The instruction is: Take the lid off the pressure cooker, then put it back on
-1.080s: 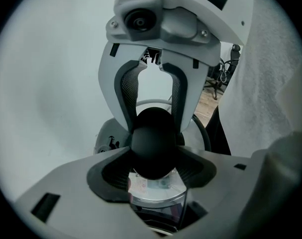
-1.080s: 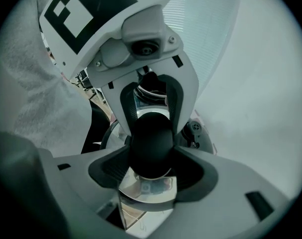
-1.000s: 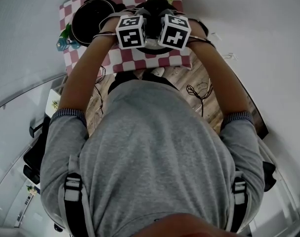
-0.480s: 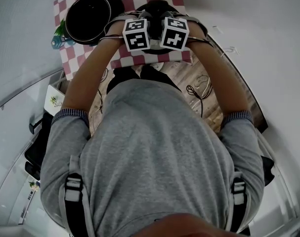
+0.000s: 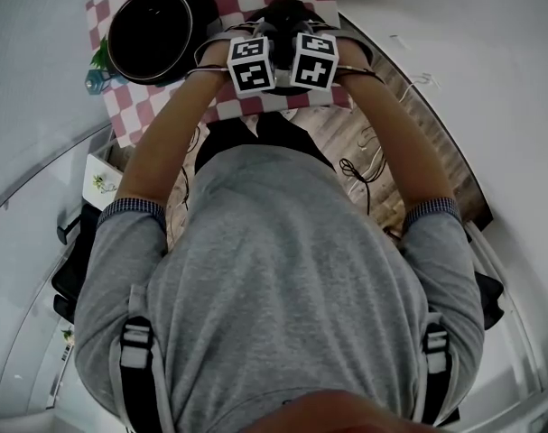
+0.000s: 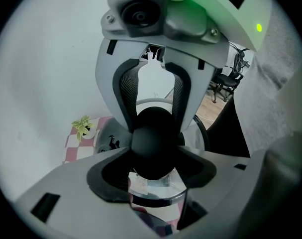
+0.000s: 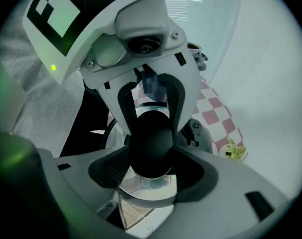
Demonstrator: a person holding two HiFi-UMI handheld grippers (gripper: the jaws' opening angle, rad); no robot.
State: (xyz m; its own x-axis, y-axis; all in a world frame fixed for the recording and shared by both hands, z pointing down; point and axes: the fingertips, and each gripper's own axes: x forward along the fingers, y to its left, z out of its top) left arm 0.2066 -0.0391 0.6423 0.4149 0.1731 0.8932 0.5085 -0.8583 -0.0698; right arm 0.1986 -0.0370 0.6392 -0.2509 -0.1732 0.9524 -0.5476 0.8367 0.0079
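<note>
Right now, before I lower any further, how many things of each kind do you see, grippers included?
Cooker pot: 1
Lid: 1
Grippers: 2, left gripper and right gripper, both shut on the lid
Checked cloth: 1
Small plants: 2, pale plant and dark plant
Total: 7
</note>
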